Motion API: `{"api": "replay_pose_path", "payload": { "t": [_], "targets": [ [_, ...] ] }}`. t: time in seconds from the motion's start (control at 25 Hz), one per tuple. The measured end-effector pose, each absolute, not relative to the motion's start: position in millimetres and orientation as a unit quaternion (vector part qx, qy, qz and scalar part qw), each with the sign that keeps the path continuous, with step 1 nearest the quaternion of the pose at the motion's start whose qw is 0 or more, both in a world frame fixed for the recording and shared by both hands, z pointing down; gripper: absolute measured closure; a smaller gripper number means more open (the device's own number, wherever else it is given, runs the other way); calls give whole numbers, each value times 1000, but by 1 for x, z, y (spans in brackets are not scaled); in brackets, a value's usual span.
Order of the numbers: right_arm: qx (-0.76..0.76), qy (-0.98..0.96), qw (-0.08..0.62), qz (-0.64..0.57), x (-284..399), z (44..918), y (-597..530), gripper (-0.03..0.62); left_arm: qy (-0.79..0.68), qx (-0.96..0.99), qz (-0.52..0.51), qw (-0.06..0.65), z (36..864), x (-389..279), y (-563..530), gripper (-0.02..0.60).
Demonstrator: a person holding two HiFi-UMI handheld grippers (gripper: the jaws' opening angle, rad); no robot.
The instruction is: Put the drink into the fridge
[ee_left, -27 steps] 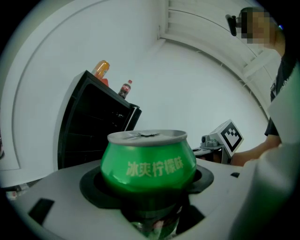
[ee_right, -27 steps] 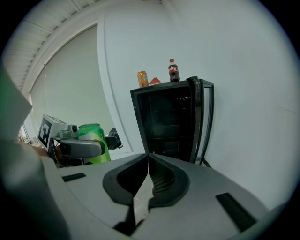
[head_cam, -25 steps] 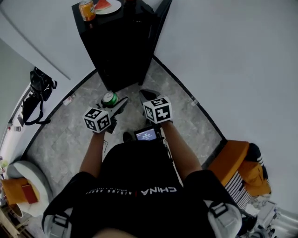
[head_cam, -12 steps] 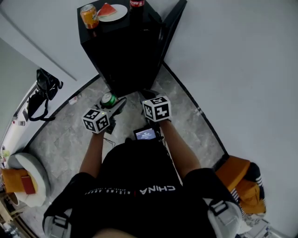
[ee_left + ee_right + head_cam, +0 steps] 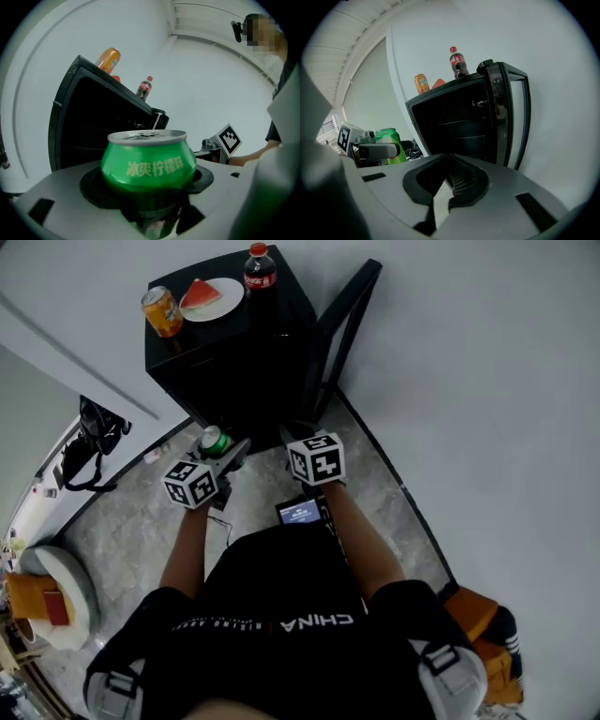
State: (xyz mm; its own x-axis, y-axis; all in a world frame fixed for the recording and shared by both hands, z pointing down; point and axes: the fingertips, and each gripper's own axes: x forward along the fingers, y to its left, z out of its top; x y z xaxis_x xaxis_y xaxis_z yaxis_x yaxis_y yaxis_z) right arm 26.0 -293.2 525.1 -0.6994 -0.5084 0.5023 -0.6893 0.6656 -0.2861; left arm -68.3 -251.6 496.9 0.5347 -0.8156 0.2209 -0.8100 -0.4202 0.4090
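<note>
My left gripper (image 5: 223,450) is shut on a green drink can (image 5: 214,440), held upright just in front of the black mini fridge (image 5: 220,362). In the left gripper view the can (image 5: 147,159) fills the space between the jaws. The fridge door (image 5: 343,332) stands open to the right, and dark shelves (image 5: 459,127) show inside. My right gripper (image 5: 302,439) hangs beside the left one, shut with nothing in it (image 5: 447,158). From there the can (image 5: 389,145) appears at the left.
On the fridge top stand an orange can (image 5: 161,311), a plate with a watermelon slice (image 5: 208,298) and a cola bottle (image 5: 259,268). A black bag (image 5: 92,442) lies on the floor at the left. White walls close the corner behind the fridge.
The fridge has come further into the head view, so its whole top now shows. Both grippers sit slightly nearer its open front, and the can is still held.
</note>
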Motion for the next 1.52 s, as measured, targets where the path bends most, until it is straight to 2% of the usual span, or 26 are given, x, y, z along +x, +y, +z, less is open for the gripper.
{"api": "replay_pose_path", "payload": {
  "t": [0.28, 0.6, 1.12, 1.52],
  "targets": [
    [320, -894, 200, 240, 39, 527, -335, 579, -500, 830, -16, 245, 490, -59, -281, 227],
    [341, -888, 187, 243, 20, 524, -355, 579, -486, 841, 7, 240, 493, -73, -294, 227],
    [376, -876, 175, 247, -22, 516, -346, 579, -444, 867, 15, 225, 485, -114, -293, 227],
    [381, -873, 190, 237, -23, 515, -331, 579, -427, 873, 15, 235, 493, -110, -288, 229]
  ]
}}
